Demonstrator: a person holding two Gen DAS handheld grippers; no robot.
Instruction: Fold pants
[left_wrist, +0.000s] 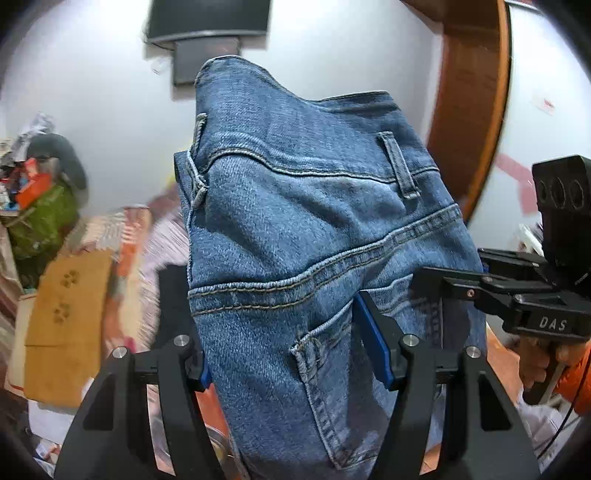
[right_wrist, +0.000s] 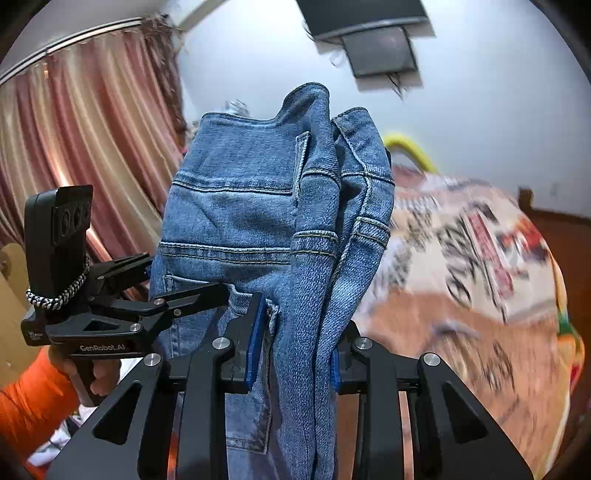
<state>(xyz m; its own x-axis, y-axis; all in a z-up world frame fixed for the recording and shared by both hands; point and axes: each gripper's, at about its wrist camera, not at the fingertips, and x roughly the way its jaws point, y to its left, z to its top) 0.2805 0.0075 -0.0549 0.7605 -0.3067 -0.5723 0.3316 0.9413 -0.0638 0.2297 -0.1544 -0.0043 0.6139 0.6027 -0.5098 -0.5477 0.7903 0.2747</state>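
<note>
Blue denim pants (left_wrist: 295, 221) bunched, waistband up, held aloft; left gripper (left_wrist: 291, 354) and right gripper (right_wrist: 295, 354) both clamped on denim. Pink curtain (right_wrist: 85, 122) far left.

A bed (right_wrist: 424, 317) fills the right of the right wrist view, blurred, with orange-brown covering near and a cream cloth printed with black lettering (right_wrist: 476, 236) spread across its far part. A yellow curved object (right_wrist: 410, 151) shows at its far edge.
</note>
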